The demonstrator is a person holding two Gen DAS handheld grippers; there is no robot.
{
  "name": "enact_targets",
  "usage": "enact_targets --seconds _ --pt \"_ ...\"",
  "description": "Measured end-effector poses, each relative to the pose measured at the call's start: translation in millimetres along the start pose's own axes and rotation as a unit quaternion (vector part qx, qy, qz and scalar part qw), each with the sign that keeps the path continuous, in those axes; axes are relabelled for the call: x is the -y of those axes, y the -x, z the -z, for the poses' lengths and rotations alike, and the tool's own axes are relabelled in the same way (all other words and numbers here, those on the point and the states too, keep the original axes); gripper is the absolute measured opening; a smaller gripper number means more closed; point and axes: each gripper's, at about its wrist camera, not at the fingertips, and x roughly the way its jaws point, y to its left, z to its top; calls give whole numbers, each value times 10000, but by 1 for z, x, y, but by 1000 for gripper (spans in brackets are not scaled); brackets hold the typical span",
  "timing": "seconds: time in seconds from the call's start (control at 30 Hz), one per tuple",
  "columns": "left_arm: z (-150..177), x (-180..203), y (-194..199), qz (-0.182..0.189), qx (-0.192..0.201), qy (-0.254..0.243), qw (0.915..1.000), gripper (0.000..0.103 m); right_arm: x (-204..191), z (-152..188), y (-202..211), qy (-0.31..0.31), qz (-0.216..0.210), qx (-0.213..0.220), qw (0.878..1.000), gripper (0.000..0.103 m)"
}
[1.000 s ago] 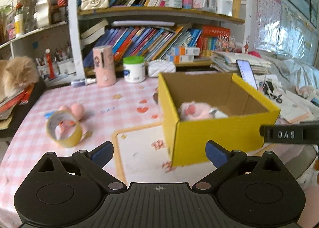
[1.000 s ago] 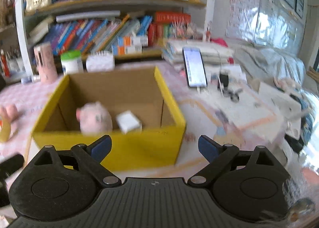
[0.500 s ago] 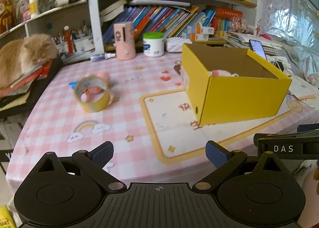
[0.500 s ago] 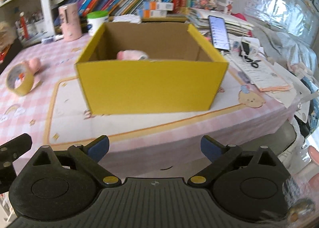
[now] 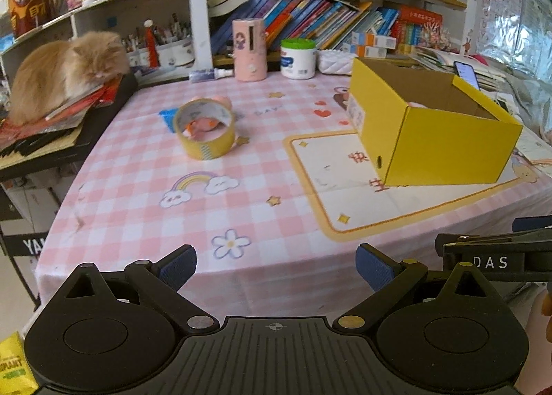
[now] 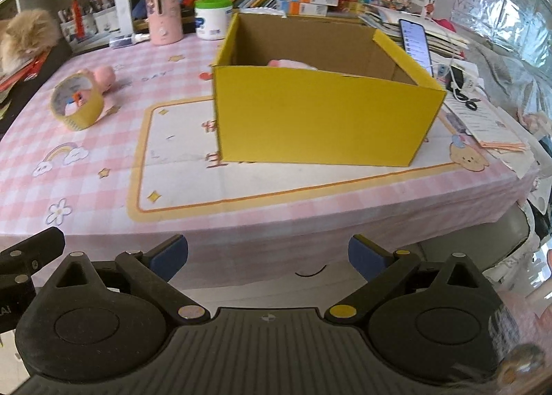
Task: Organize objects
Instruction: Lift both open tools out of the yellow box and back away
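A yellow cardboard box (image 5: 445, 150) (image 6: 321, 119) stands open on the pink checked tablecloth; only the top of a pink plush (image 6: 289, 63) shows inside it. A yellow tape roll (image 5: 205, 129) (image 6: 77, 107) stands on its edge to the left, with a small pink toy (image 6: 103, 76) just behind it. My left gripper (image 5: 276, 265) hangs open and empty off the table's near edge. My right gripper (image 6: 268, 255) is likewise back from the edge, its jaws opening wide with nothing between them.
A ginger cat (image 5: 65, 70) lies on books at the left. A pink cylinder (image 5: 249, 50), a white jar (image 5: 298, 58) and bookshelves line the back. A phone (image 6: 415, 43), cables and papers crowd the right side. The table's front edge (image 6: 276, 233) is close below.
Both grippers have pulled back from over the box to beyond the table's near edge. The box and tape roll now look smaller and farther away. Nothing on the table moved.
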Motion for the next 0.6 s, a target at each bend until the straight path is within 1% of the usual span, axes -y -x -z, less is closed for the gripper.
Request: enact_targets --seconds 0.27,0.6 --pt "8 -23 6 -135 -68 144 9998 100 -27 6 3 205 -168 -56 9996 101" --pt "16 -50 13 -262 -39 311 9992 100 -59 8 4 449 -313 -64 9985 101"
